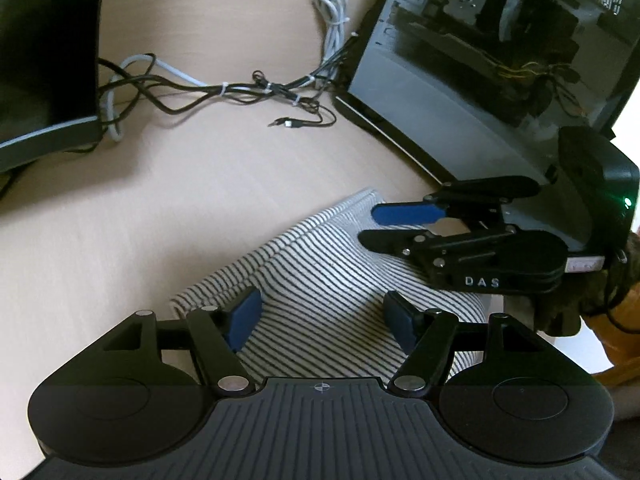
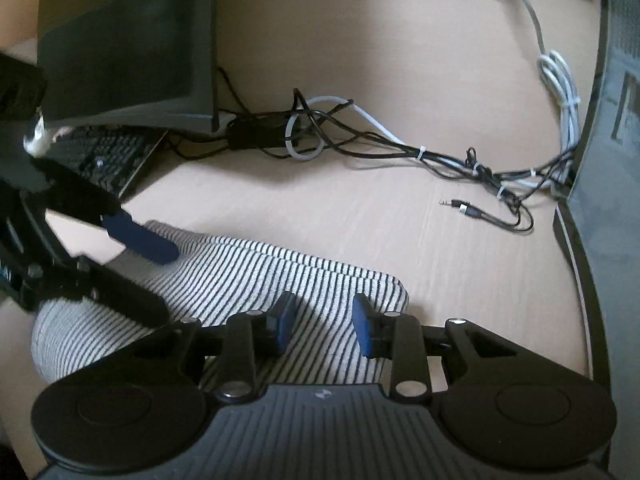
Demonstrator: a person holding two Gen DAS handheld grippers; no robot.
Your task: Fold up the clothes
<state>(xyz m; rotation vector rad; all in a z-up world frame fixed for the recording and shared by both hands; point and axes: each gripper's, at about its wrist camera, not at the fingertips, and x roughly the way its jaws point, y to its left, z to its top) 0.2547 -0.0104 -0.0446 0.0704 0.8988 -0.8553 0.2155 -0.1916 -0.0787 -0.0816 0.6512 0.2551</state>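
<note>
Only the left wrist view shows the inside of the PC case (image 1: 500,40) at the upper right, with its wires and metal parts. Only the right wrist view shows the keyboard (image 2: 108,156) under the monitor (image 2: 128,48) at the upper left.

The left edge of the right view is blurry, so the left gripper (image 2: 160,280) looks smeared there. Part of the cloth (image 1: 320,264) is hidden behind the grippers. The cables (image 2: 400,148) cross the desk (image 1: 200,200) in the middle of both views.

The cloth is white with thin dark stripes. It lies folded and puffy on the desk, low in both views.

The left gripper (image 1: 320,320) hangs over the cloth with its fingers wide apart. The right gripper (image 2: 322,324) has its fingers apart too, over the cloth's right end.
</note>
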